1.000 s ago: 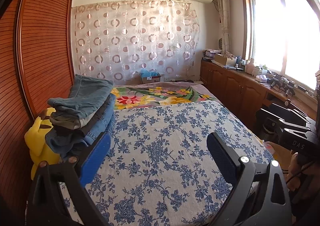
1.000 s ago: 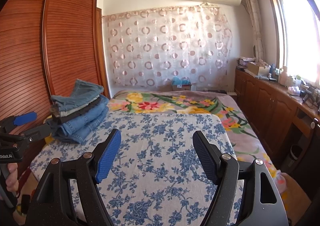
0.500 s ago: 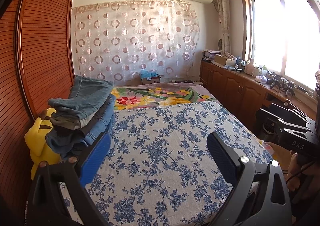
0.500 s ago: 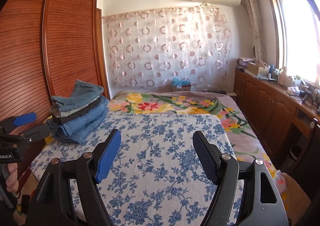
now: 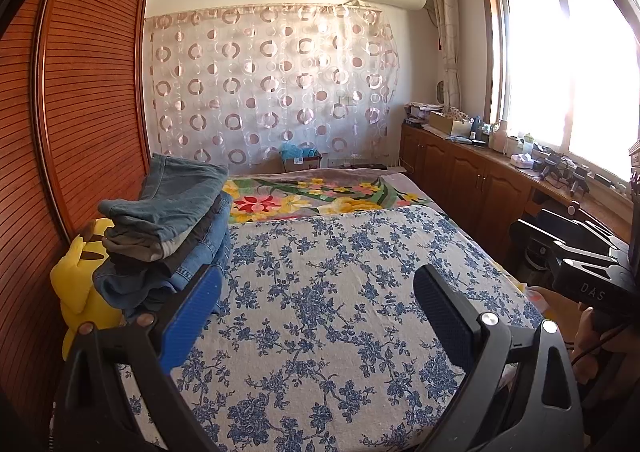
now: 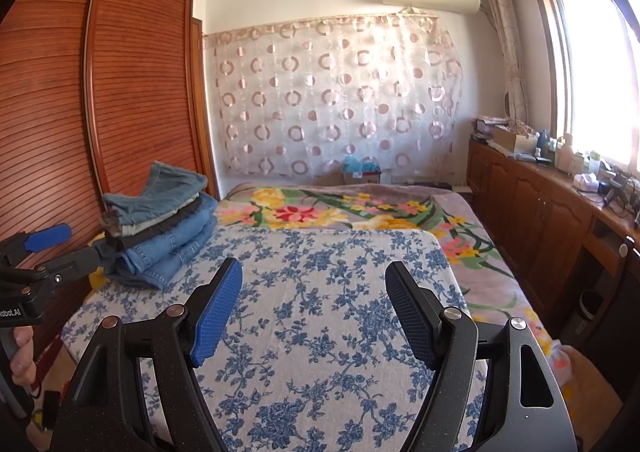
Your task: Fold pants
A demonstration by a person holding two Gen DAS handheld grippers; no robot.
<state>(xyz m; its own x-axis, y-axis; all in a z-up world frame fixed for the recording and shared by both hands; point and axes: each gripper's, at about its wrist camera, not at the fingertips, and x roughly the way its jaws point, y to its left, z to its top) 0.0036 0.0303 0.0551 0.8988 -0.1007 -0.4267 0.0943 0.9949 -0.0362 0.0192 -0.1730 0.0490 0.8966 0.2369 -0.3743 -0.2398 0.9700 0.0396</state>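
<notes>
Left gripper (image 5: 318,292) gaping wide, blue pads apart, nothing between them, poised over blue-flowered bedspread (image 5: 320,312). Right gripper (image 6: 314,292) likewise spread wide and empty, hanging above the same cloth. Folded pants (image 5: 168,228) stacked in a pile at the bed's left edge, against the slatted wooden wardrobe (image 5: 80,111): pale denim on top, grey and dark layers beneath, blue jeans at the bottom. Yellow plush toy (image 5: 78,284) wedged beside and partly under the pile. Well apart from both grippers' pads. Beyond the bedspread, a bright floral blanket (image 5: 312,199), then a circle-patterned curtain (image 5: 272,83). Along the right wall, wooden cabinets (image 5: 472,179) under a sunlit window (image 5: 568,67).
</notes>
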